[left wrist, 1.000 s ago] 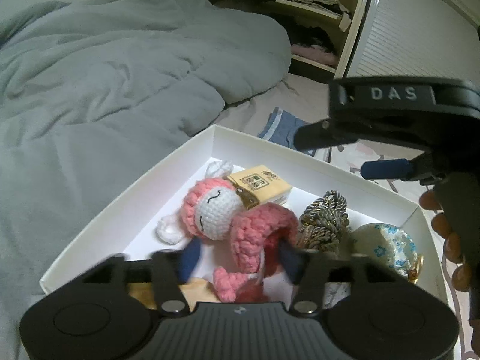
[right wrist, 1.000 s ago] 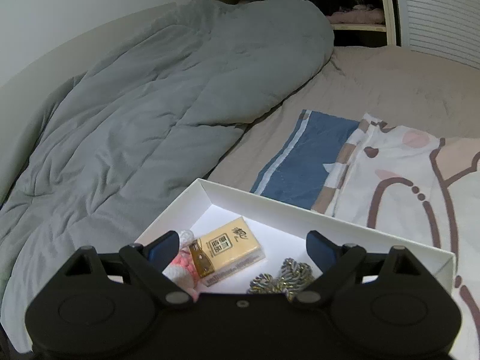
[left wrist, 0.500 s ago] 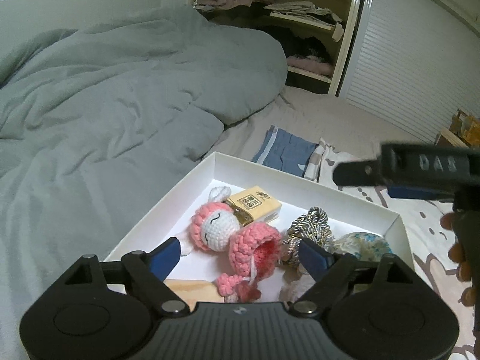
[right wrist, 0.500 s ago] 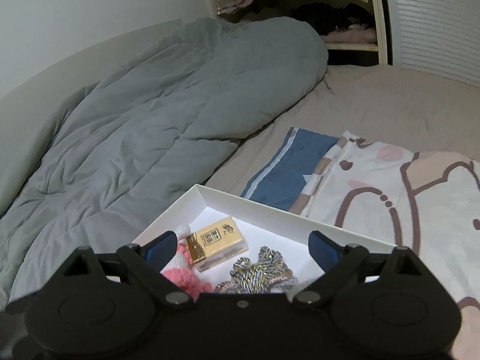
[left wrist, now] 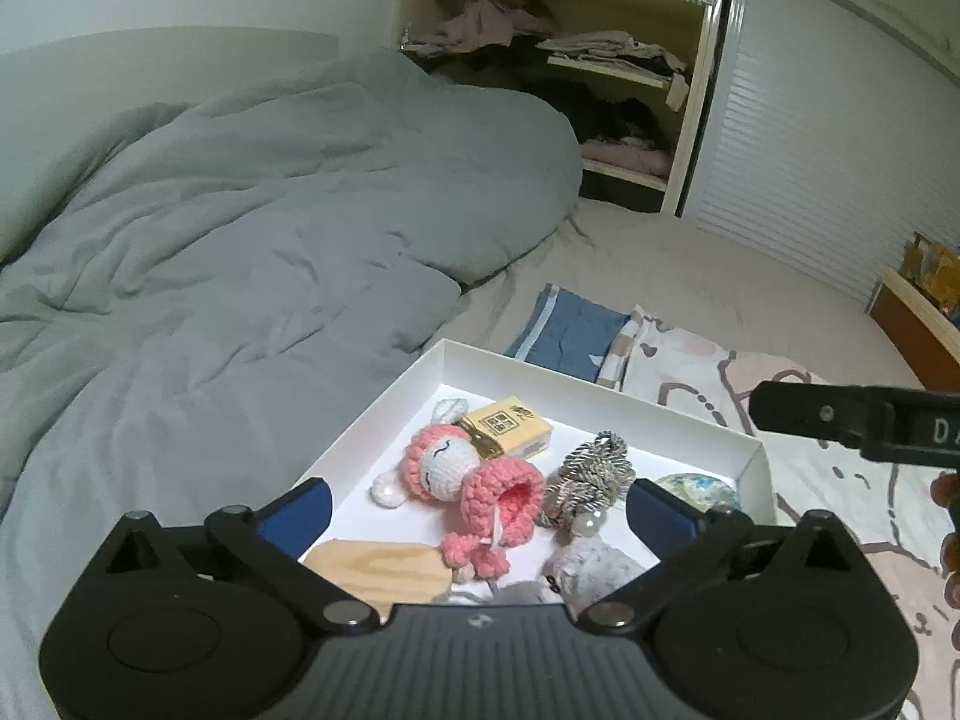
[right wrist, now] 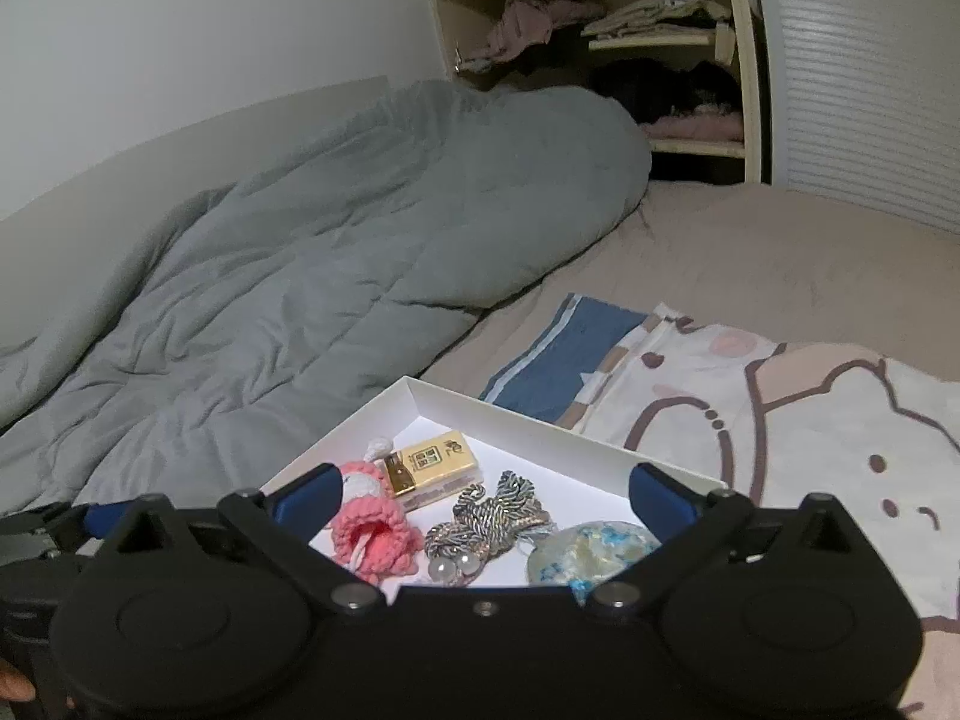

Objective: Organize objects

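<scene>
In the left wrist view my left gripper (left wrist: pixel 477 507) sits low in the frame with its blue fingers (left wrist: pixel 300 510) spread wide, gripping nothing. Between them, at lower centre, lies the white box (left wrist: pixel 606 405) on the bed. Inside it I see the pink crochet doll (left wrist: pixel 465 477) at centre, touching the yellow packet (left wrist: pixel 510 429) above it, the braided cord knot (left wrist: pixel 594 474) just to its right, a wooden piece (left wrist: pixel 378 567) at lower left, a grey plush (left wrist: pixel 594 570) at lower right, and a blue-flowered pouch (left wrist: pixel 696 489) by the right wall. The grey duvet (left wrist: pixel 240 276) fills the left half. My right gripper (left wrist: pixel 864 420) enters at the right edge; I cannot tell its finger state here.

In the right wrist view the right gripper (right wrist: pixel 483 492) is likewise spread, empty, with the box (right wrist: pixel 540 420) at lower centre. The doll (right wrist: pixel 372 531), packet (right wrist: pixel 432 465), knot (right wrist: pixel 498 519) and pouch (right wrist: pixel 591 552) lie inside. A patterned cloth (right wrist: pixel 780 414) covers the right.
</scene>
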Available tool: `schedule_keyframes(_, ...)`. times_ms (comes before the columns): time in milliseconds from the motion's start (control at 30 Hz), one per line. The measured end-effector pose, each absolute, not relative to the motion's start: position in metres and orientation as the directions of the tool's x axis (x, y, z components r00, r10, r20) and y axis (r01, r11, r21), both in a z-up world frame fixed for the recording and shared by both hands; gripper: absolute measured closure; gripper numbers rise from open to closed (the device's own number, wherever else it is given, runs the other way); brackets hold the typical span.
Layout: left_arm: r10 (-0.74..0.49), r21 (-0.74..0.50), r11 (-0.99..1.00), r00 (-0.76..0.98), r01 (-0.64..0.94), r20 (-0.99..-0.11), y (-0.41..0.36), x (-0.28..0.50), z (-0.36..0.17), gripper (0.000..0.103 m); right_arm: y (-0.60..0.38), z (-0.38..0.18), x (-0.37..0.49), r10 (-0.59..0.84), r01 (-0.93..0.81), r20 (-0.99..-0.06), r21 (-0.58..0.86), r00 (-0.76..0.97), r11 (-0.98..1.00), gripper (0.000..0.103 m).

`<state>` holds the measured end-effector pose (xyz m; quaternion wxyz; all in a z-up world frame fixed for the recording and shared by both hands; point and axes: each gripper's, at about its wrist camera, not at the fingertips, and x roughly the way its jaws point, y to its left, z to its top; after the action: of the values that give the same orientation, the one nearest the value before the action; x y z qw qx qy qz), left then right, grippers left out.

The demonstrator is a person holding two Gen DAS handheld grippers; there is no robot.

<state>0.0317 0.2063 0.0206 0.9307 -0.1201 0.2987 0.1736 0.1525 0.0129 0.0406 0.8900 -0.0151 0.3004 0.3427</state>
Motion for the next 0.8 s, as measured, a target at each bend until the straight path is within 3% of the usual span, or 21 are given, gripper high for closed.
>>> schedule_keyframes(800,0.305,-0.063,0.915,0.783,-0.400,-0.542,0.140,-0.044,0.073,0.000,-0.077,0.072,0.070,0.579,-0.615,-0.517,0.123,0.630,0.779,0.000)
